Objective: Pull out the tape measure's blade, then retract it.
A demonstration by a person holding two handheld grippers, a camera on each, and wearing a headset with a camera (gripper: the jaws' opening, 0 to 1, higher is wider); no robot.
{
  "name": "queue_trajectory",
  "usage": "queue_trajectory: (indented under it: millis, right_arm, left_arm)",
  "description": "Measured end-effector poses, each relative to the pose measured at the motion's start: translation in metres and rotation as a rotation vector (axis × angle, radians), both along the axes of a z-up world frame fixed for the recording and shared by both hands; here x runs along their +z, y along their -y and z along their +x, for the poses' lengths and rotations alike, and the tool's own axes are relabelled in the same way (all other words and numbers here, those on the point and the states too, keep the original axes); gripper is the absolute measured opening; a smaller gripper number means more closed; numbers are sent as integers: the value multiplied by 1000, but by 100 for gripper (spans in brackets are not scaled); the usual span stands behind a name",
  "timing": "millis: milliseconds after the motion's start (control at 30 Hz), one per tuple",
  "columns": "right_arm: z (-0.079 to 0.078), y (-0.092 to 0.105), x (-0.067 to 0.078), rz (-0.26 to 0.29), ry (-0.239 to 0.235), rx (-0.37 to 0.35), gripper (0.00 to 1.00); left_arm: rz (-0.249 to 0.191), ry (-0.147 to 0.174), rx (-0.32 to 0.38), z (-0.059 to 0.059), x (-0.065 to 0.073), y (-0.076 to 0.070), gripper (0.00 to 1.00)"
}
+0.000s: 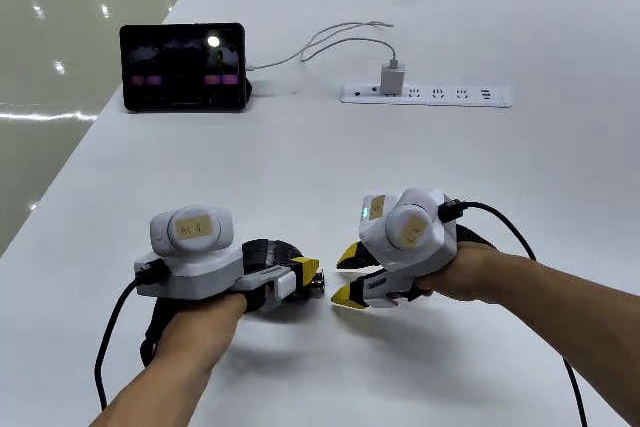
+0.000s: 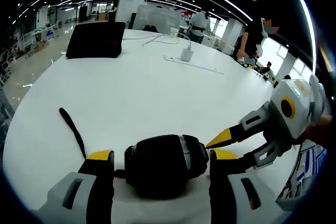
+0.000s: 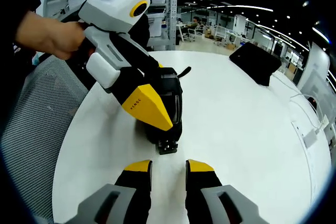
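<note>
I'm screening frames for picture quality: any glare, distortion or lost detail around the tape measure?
Head view: sharp, with light streaks glaring off the glossy floor; left gripper view: fisheye bows the table, and the black tape measure shows little detail; right gripper view: its blade hook is crisp.

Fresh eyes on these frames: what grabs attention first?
Two white, yellow-tipped grippers nearly meet at the near edge of the white table: the left gripper is clamped on a black tape measure, and the right gripper aims open jaws at its blade hook. Farther back, a dark tablet sits left and a white power strip with a plugged-in charger sits centre-right.
</note>
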State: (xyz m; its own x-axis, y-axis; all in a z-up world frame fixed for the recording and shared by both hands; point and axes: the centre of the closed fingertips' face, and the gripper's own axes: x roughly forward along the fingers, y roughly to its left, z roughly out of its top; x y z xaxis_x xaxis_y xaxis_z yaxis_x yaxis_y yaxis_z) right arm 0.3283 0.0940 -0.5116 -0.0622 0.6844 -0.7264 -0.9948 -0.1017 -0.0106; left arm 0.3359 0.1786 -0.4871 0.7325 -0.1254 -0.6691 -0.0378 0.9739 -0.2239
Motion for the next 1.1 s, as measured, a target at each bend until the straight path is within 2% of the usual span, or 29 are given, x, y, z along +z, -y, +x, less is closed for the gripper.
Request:
queue_trajectory:
  millis: [467,633,867,1100]
  right_arm:
    - [3,23,8,9,6,-72,28]
    - [2,32,11,19,4,-106,31]
    - [0,43,14,35,1,-151,32]
    - [-2,53,20,59,0,-200,35]
  left_arm:
    - [23,9,-68,-13,3,6,75]
    - [37,18,-101,-19,4,8,76]
    - [53,12,-133,-26,4,8,77]
    - [68,19,-172,-33,5,7,79]
